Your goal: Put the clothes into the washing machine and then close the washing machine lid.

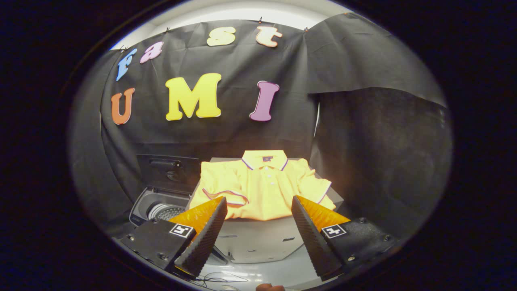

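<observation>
Ahead of the claw [258, 226] and to its left, the washing machine [161, 206] is seen with its lid [167, 171] raised upright behind the opening; part of the perforated drum is visible inside. Directly beyond the claw, a yellow polo shirt [262, 186] is laid folded on a pale raised worktop [258, 240], collar away from the claw, its near edge just ahead of the fingertips. The claw is held wide apart with nothing between its fingers; the shirt is not touched.

The task is judged to be at its very start: the lid is already open, but the shirt has not yet been gripped, carried to the drum or dropped in, and the lid remains to be closed afterwards.

The near part of the machine is hidden behind the left finger, so the full opening cannot be made out. Whether further clothes lie under or behind the shirt cannot be told. Thin cables below the claw are hard to follow.
</observation>
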`<state>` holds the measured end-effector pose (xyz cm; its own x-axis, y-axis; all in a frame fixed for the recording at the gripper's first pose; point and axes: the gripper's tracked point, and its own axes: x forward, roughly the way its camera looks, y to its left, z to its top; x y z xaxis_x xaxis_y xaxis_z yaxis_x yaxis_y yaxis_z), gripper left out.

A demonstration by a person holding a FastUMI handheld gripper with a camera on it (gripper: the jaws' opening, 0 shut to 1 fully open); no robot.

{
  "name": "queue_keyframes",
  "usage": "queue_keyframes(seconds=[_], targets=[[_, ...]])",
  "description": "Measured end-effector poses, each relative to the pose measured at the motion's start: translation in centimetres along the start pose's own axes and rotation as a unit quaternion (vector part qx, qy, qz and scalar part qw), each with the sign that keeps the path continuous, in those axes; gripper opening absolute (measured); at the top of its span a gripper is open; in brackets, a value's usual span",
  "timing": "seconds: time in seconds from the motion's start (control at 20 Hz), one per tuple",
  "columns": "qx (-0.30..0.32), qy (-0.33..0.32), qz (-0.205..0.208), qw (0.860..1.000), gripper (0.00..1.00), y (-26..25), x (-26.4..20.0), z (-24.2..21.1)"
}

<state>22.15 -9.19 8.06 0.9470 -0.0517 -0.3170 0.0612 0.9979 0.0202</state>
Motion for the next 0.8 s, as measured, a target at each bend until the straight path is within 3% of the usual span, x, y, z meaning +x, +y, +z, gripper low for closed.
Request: queue_keyframes(seconds=[0.5,0.8], targets=[[-0.015,0.106,0.021,0.994,1.00,-0.9,13.0,0.9],[-0.006,0.163,0.019,0.987,1.00,-2.6,16.8,-1.2]])
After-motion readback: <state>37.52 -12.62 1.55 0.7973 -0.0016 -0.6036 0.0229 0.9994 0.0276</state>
